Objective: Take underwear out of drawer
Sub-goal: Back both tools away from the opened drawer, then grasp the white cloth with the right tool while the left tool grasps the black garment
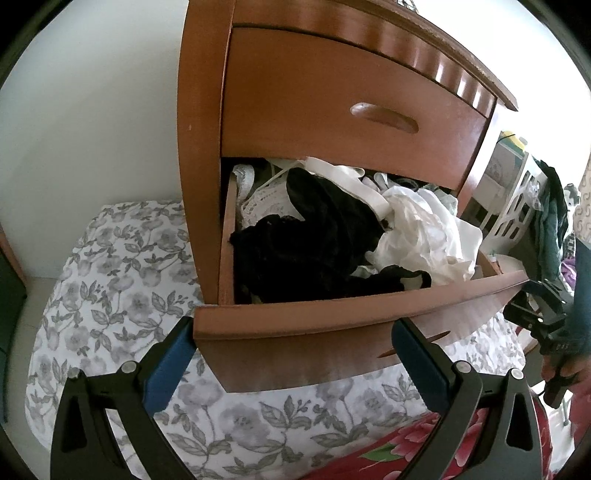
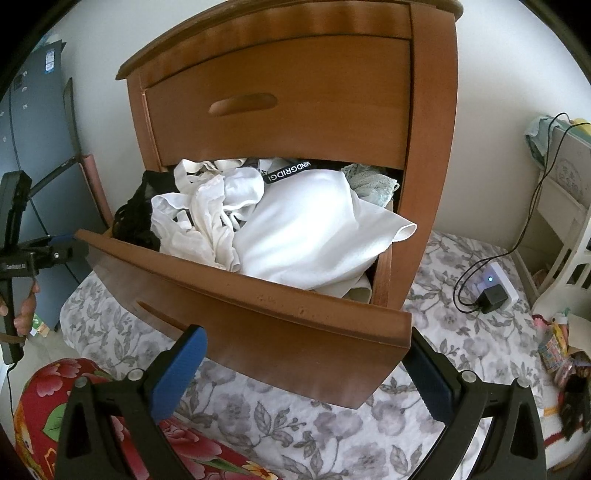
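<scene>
I see the drawer (image 2: 258,314) pulled out mid-frame, heaped with white and black underwear (image 2: 295,229). My left claw (image 1: 291,354) and right claw (image 2: 306,363) gape wide, empty, over a floral bedspread (image 2: 461,332).

The upper drawer's front (image 2: 280,107) hides the back of the open drawer (image 2: 258,314), so the garments (image 2: 295,229) run out of sight beneath it. The black underwear (image 1: 310,251) shows no clear outline; its folds merge into one dark mass. The cabinet's top (image 1: 369,29) is cut off by the upper picture edge. In the left wrist view the right gripper (image 1: 543,321) is half cut by the right edge, its fingertips out of sight. The small items (image 2: 561,354) at the bedspread's right edge are too blurred to identify.
</scene>
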### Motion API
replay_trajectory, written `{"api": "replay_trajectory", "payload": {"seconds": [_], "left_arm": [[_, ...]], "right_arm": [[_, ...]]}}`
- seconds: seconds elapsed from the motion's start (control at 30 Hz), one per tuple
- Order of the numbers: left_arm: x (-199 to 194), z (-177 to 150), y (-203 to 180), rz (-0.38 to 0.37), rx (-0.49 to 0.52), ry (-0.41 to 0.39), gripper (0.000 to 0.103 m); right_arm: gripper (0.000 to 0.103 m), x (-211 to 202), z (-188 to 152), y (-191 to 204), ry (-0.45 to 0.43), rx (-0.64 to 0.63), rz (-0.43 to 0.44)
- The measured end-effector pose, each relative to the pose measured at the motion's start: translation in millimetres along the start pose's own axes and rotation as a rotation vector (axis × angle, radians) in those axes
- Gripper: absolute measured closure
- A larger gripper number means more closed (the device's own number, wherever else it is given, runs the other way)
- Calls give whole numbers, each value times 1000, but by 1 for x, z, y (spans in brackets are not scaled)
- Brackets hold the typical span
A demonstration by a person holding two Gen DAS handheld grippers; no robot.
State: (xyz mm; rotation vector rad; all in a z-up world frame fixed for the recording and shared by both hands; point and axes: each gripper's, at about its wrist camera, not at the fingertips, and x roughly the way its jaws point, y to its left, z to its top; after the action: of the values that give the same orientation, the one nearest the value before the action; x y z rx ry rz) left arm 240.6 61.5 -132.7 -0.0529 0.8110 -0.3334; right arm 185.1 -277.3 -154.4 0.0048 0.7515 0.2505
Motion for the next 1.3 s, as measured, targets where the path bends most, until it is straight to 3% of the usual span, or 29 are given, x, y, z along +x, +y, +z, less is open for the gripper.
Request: {"api": "replay_trajectory", "payload": {"seconds": [0.5, 0.63, 0.83, 0.97, 1.13, 1.3], "left_arm": [[-2, 1, 0, -15, -21, 16, 0], [-17, 6, 2, 28, -13, 5, 0], [-47, 41, 6, 85, -20, -44, 0], [-46, 74, -8, 97, -35, -12, 0], [-15, 95, -21, 45, -113, 121, 0], [7, 108, -29, 37, -134, 161, 0]], "right_arm": [[0, 0, -1, -2, -7, 20, 2], [0, -4, 7, -8, 4, 39, -19], [0, -39, 41, -11, -59, 15, -20], [0, -49, 79, 8, -65, -38, -13], [0, -23, 113, 42, 53, -47, 53], [0, 15, 118, 64, 152, -45, 98]]}}
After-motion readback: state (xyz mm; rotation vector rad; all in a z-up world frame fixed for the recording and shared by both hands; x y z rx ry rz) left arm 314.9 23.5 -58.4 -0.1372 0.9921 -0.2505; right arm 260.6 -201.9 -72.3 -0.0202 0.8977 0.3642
